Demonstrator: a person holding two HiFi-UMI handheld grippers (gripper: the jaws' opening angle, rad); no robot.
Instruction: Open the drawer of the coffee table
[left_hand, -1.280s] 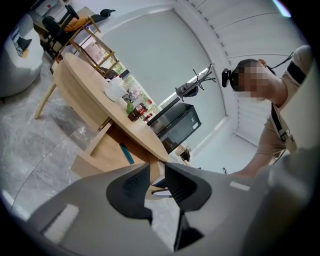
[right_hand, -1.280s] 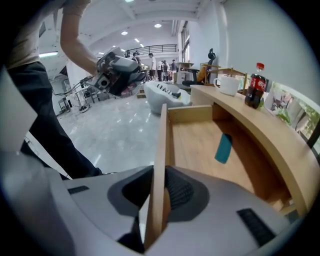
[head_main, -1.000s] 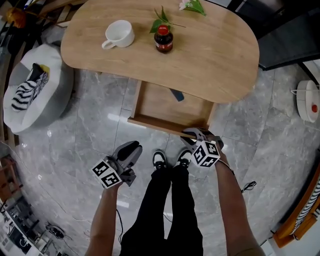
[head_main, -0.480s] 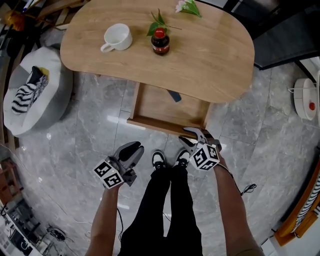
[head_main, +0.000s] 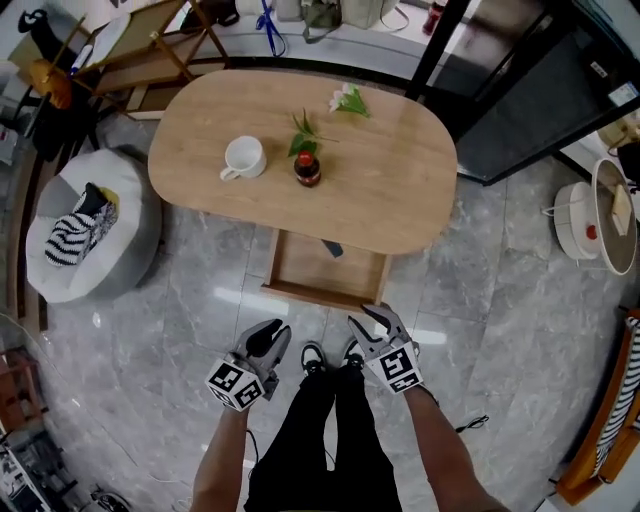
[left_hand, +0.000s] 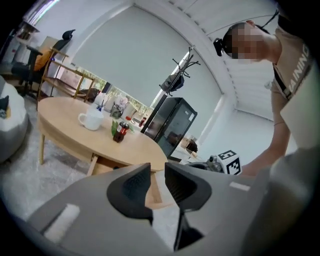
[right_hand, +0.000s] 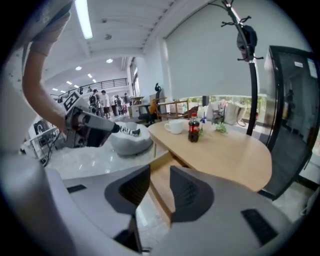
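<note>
The oval wooden coffee table (head_main: 390, 190) stands ahead, with its drawer (head_main: 300, 268) pulled out toward me and a small dark object (head_main: 332, 248) inside. Both grippers hang above the floor, short of the drawer's front edge (head_main: 318, 297), and touch nothing. My right gripper (head_main: 368, 318) has just been opening and is open with nothing between its jaws; the right gripper view shows its jaws (right_hand: 160, 177) apart, with the drawer (right_hand: 161, 162) beyond them. My left gripper (head_main: 270, 332) is also open and empty; its jaws (left_hand: 156, 172) frame the table (left_hand: 75, 132).
A white cup (head_main: 243, 157), a dark bottle (head_main: 307, 168) and a flower sprig (head_main: 347, 98) stand on the tabletop. A grey pouf (head_main: 120, 260) with a striped cloth sits at the left. A black cabinet (head_main: 530, 100) and a white round appliance (head_main: 578, 222) are at the right. My shoes (head_main: 313, 355) are below the drawer.
Both grippers have risen and drawn back from the drawer. The right one has left the drawer's front edge and its jaws have spread. The head view now looks from higher up.
</note>
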